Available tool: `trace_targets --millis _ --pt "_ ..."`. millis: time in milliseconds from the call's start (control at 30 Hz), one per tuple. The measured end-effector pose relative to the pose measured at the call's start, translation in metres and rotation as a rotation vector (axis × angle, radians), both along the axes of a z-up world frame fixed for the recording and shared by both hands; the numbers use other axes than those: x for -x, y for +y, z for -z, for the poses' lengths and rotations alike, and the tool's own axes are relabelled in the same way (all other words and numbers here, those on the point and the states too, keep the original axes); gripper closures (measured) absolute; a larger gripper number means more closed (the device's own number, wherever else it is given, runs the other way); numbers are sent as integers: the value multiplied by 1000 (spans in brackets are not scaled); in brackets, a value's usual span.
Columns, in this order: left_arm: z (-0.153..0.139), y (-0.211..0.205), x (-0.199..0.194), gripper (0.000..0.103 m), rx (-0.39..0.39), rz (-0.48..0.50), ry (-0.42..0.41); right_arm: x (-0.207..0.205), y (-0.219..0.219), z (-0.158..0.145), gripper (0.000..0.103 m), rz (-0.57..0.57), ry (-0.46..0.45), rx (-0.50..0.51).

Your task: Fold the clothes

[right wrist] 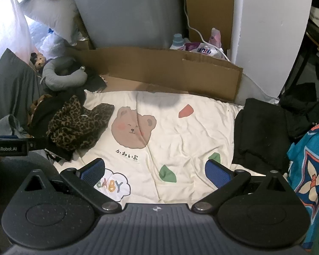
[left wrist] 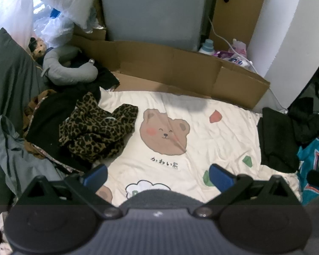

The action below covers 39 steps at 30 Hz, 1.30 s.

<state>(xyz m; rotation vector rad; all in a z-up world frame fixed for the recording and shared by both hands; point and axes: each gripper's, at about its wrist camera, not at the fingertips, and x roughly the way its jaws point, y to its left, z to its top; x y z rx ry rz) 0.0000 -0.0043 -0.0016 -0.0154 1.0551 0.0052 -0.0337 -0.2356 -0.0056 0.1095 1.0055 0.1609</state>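
Folding work seems to be somewhere between two garments, as far as the pictures allow a judgement. The left gripper (left wrist: pixel 158 175) and the right gripper (right wrist: pixel 155 171) both hover over the cream bear-print blanket (left wrist: pixel 212 140) on the bed, each with its fingers wide apart and nothing between them. On the left side of the blanket lies an unfolded heap: a crumpled leopard-print garment (left wrist: pixel 95 129) that rests partly on the blanket, touching a black garment (left wrist: pixel 46 119) behind it, and a grey garment (left wrist: pixel 12 148) at the near left edge. On the right edge of the blanket sits a black garment (right wrist: pixel 259 131) that looks flatter and more squared, perhaps already folded, though this cannot be told for sure. Just beside it, further right, is a teal patterned cloth (right wrist: pixel 308 165). The middle of the blanket carries no clothes. Most likely the heap on the left is what remains, with the leopard-print piece nearest to the fingers.
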Motion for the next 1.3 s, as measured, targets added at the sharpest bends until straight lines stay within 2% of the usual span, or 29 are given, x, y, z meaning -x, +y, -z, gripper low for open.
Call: trace_targets --millis 600,733,967,1300 --pt "-1 4 -2 0 16 -2 -5 7 5 -2 0 13 -31 13" --pt "-2 8 -2 1 35 -8 0 5 0 -2 0 20 -20 -20" --pt "-2 15 -7 1 49 -12 28 1 1 -5 0 19 2 4" --pt "-21 23 -19 1 54 -17 -5 2 4 -19 0 34 -23 8"
